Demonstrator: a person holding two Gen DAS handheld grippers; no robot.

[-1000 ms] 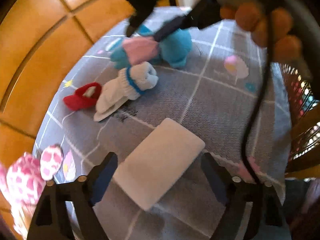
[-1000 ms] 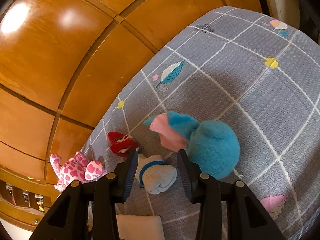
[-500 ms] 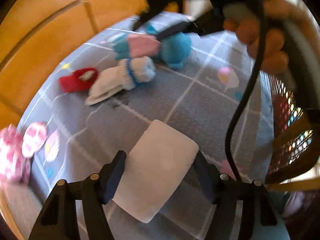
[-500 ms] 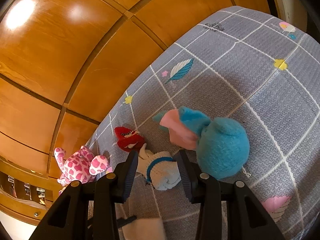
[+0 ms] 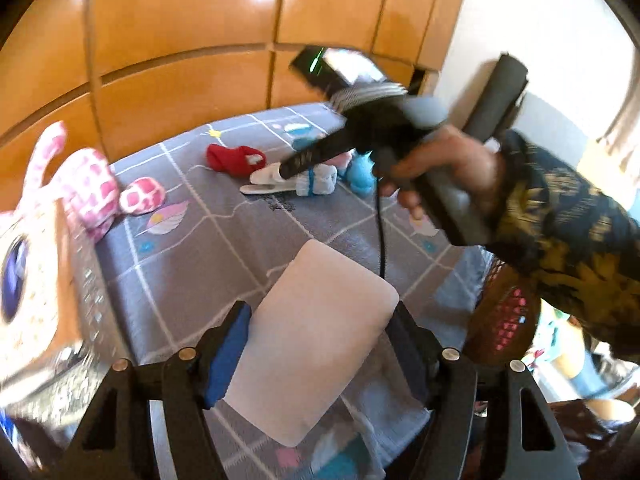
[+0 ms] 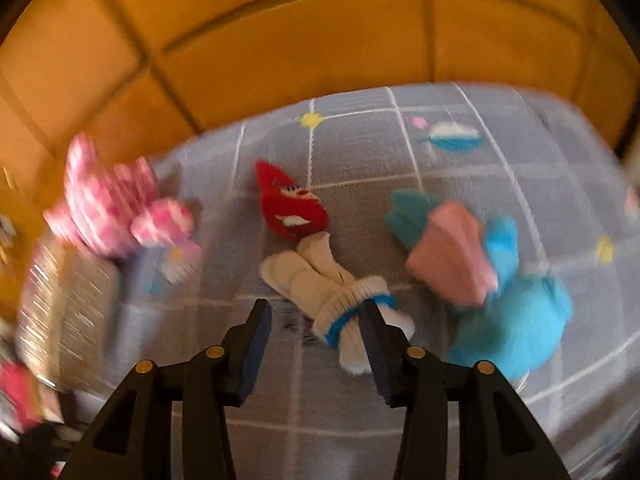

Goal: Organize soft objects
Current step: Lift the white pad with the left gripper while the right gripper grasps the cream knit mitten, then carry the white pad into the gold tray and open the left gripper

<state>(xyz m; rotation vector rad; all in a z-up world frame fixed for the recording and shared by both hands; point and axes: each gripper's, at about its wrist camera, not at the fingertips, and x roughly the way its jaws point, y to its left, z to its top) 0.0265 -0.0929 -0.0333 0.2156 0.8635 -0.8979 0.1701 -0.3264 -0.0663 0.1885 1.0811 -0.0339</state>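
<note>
My left gripper (image 5: 320,344) is shut on a white folded cloth (image 5: 316,332) and holds it above the grey patterned mat (image 5: 192,256). Further back on the mat lie a rolled pair of white socks with a blue band (image 5: 316,180), a red sock (image 5: 232,158) and a blue plush (image 5: 360,176). My right gripper (image 6: 316,344) hovers over the white socks (image 6: 340,296). Its jaws are opening and the pads press on nothing, though the sock roll lies by the right finger. The red sock (image 6: 288,208) and the blue plush (image 6: 508,320) with a pink piece (image 6: 452,256) flank the socks.
A pink spotted plush (image 5: 92,188) sits at the mat's left edge, with a large pale big-eyed toy (image 5: 24,272) close on the left. A dark mesh basket (image 5: 504,320) stands to the right. A hand (image 5: 440,168) and patterned sleeve cross the view. Orange wooden panels (image 6: 320,40) rise behind.
The left jaws closed on the white cloth and lifted it while the view rolled. The right gripper rolled and shifted over the white socks, and its jaws spread wider.
</note>
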